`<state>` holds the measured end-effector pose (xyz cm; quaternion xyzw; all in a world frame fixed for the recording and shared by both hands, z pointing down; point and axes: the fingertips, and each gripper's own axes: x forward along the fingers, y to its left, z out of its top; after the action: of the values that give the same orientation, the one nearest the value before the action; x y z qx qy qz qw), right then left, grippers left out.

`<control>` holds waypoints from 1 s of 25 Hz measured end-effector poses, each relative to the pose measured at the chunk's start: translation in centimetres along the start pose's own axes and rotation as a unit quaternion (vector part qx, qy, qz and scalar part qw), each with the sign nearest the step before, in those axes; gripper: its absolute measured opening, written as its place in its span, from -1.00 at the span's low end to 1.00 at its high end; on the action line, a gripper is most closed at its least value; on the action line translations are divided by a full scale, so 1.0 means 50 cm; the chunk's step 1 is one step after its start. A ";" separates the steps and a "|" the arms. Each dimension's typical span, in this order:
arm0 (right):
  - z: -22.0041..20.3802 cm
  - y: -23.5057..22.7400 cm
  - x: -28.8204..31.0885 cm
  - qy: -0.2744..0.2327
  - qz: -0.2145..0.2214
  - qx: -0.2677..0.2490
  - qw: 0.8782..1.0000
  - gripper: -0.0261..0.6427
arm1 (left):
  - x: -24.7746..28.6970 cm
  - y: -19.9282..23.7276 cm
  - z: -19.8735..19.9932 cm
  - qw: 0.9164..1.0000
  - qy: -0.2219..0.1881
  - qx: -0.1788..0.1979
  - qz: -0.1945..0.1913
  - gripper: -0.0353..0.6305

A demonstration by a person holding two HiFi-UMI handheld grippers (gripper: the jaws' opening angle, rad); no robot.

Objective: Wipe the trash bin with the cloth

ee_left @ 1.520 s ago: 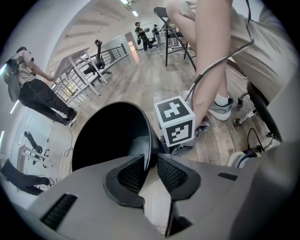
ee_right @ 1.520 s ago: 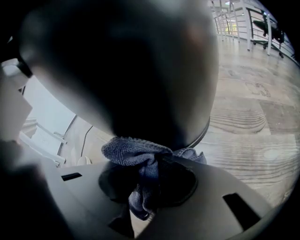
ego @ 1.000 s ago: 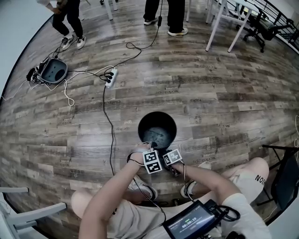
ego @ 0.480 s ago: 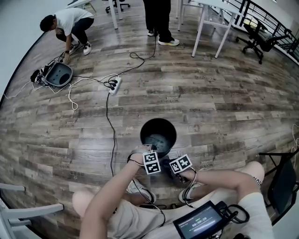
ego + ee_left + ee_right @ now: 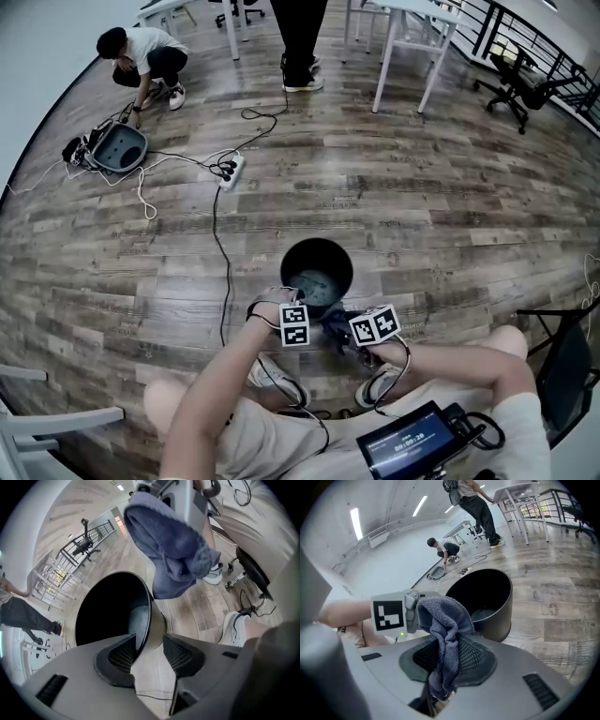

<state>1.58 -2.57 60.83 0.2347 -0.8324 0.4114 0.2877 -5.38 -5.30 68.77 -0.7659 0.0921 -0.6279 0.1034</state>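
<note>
- Head view: black round trash bin point(image 5: 284, 265) stands upright on the wood-plank floor point(image 5: 450, 216), just in front of the seated person's knees. It looks empty, with a pale sheen at the bottom.
- Head view: left gripper point(image 5: 301, 303) sits at the bin's near rim. Right gripper point(image 5: 345, 330) is just beside it, outside the bin, with a dark blue cloth point(image 5: 334, 322) bunched at its tip. The cloth is near the outer wall; I can't tell from here whether it touches.
- Left gripper view: the jaws straddle the rim point(image 5: 149, 607), one pad inside the bin and one against the outer wall, pinching the thin lip. The outer pad's contact is probably firm, though the angle makes it hard to confirm. The cloth point(image 5: 173, 550) hangs overhead in a soft clump, clear of the bin.
- Right gripper view: the jaws are pressed together on a fold of the cloth point(image 5: 445, 630), with terry loops showing. The loose end flops over the top and a tail trails below the pads. The bin point(image 5: 504, 616) lies beyond, apart from the cloth.
- Handling, bin: judged light, with a stiff thin wall and a smooth finish. It is likely to skate or tip on the floor if pushed, so the rim pinch is the sensible anchor.
- Handling, cloth: soft and limp, and it will drag and bunch under pressure. The hold is best kept mid-fold, so that a fat pad of fabric rather than the jaw tips meets the wall.
</note>
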 end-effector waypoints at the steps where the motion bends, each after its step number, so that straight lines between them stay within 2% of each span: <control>1: 0.005 0.007 -0.002 -0.005 0.005 0.003 1.000 -0.68 | 0.002 -0.002 -0.002 1.000 0.006 0.012 0.001 -0.36; 5: 0.024 0.031 -0.012 -0.015 0.012 0.001 1.000 -0.68 | 0.019 0.002 -0.018 0.997 0.040 0.066 0.031 -0.36; 7: 0.036 0.034 -0.017 -0.020 0.009 -0.004 1.000 -0.68 | 0.026 0.012 -0.020 0.996 0.045 0.064 0.048 -0.37; 9: 0.046 0.038 -0.018 -0.026 0.012 -0.006 1.000 -0.68 | 0.028 0.019 -0.021 0.997 0.044 0.046 0.049 -0.45; 14: 0.051 0.025 -0.018 -0.024 -0.001 -0.019 1.000 -0.68 | 0.028 0.020 -0.025 0.998 0.050 0.022 0.034 -0.45; 19: 0.040 -0.001 -0.012 -0.014 -0.010 -0.018 1.000 -0.68 | 0.031 0.022 -0.010 0.997 0.059 -0.019 0.041 -0.45; 22: 0.033 -0.017 -0.005 -0.004 -0.016 -0.015 1.000 -0.68 | 0.031 0.023 0.001 0.996 0.058 -0.060 0.043 -0.45; 25: 0.029 -0.030 0.004 0.000 -0.021 -0.016 1.000 -0.68 | 0.027 0.027 0.011 0.990 0.048 -0.127 0.037 -0.45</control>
<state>1.97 -4.60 61.05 0.2473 -0.8339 0.3917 0.3001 -4.61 -6.95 69.57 -0.7380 0.2040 -0.6428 0.0237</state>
